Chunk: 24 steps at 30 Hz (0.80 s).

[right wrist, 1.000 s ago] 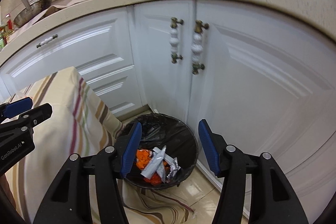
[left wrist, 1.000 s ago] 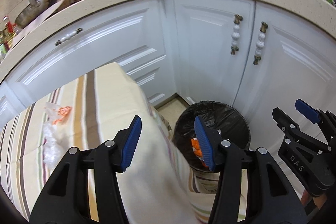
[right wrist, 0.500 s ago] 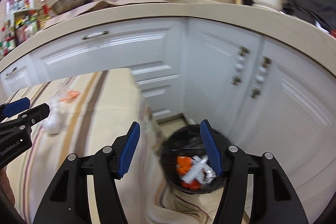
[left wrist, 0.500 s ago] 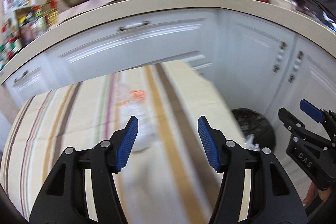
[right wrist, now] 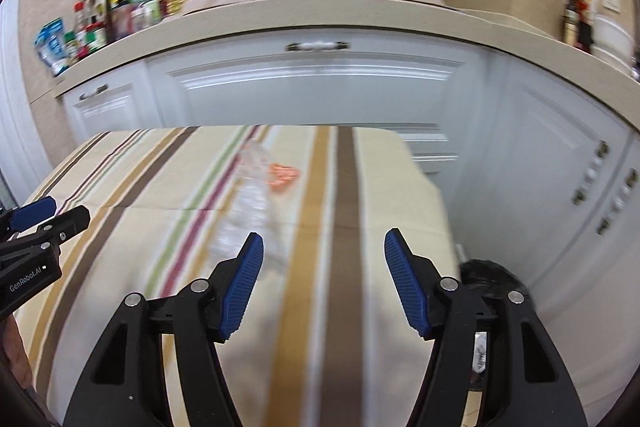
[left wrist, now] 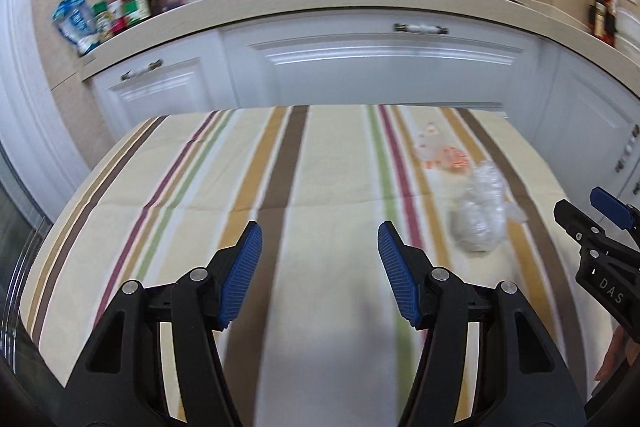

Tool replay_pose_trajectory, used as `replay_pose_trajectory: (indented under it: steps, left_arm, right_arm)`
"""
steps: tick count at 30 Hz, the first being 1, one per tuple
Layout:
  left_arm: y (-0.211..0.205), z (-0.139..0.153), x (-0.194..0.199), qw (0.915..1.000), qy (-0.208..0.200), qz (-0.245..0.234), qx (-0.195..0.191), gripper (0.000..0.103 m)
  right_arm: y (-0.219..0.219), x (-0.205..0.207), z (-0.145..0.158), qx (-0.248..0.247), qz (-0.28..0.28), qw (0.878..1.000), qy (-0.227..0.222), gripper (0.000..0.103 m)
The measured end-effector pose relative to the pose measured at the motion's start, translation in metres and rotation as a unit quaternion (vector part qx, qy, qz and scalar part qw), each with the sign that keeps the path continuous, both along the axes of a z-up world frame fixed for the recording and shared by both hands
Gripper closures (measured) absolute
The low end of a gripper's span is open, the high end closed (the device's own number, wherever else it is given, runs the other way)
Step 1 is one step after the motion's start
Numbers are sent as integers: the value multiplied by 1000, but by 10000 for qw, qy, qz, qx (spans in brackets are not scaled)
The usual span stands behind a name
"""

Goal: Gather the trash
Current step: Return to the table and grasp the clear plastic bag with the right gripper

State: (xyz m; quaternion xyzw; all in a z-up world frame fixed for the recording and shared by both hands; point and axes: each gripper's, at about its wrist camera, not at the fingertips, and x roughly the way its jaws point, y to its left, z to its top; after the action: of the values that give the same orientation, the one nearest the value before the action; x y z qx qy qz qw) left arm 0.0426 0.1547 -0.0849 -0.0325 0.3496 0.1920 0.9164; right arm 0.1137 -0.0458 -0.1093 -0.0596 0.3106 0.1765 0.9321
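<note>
Looking along your tongs:
Left tongs (left wrist: 320, 267): your blue pads stand apart and clasp nothing; only striped cloth shows between them. The black arms are cut off by the bottom edge.
Right tongs (right wrist: 323, 277): the jaws are opening and carry nothing; bare cloth lies between the pads. In the left view you see only their tip at the right edge, with a bit of your hand (left wrist: 618, 351) below it, mostly out of frame.
Tabletop (left wrist: 200, 187): covered by a cream cloth with brown, ochre, green and maroon stripes. Its near part smears into blur in both views.
Clear plastic trash (left wrist: 478, 217): a crumpled, see-through wad lying on the cloth, right of your left tongs and just beyond the left pad of your right tongs. Blur hides its outline, so you cannot tell whether it is one piece or several.
Orange scrap (right wrist: 283, 175): a small bright piece just behind the clear wad, on the same stripes; its shape is too smeared to read.
Bin (right wrist: 490, 277): black-lined, on the floor off the tabletop's right corner, mostly hidden behind your right tongs' arm.
Cabinets (right wrist: 320, 83): white doors behind the tabletop; the bottles and pan on top are blurred.
</note>
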Motion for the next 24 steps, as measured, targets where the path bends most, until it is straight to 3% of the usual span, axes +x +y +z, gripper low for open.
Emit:
replay_pose_trajectory:
  steps: [6,21,23,24]
  left_arm:
    - [33,-10,-10,9994,87,312,-111,44]
    - [48,-21,-3,9986,193,395,-308,44]
    - [46,-22,-1,9986,197,370,-317,44]
    - [44,-22,0,9987,202,349,-316,44]
  right_arm:
    - [36,10,-13,-134,230,9994,201,31]
    - [66,34,-36,-431,275,9960,726,29]
    - [64,35,-39,-386,278,9957,790,32]
    - [64,35,-40,-370,287,9956,808,42]
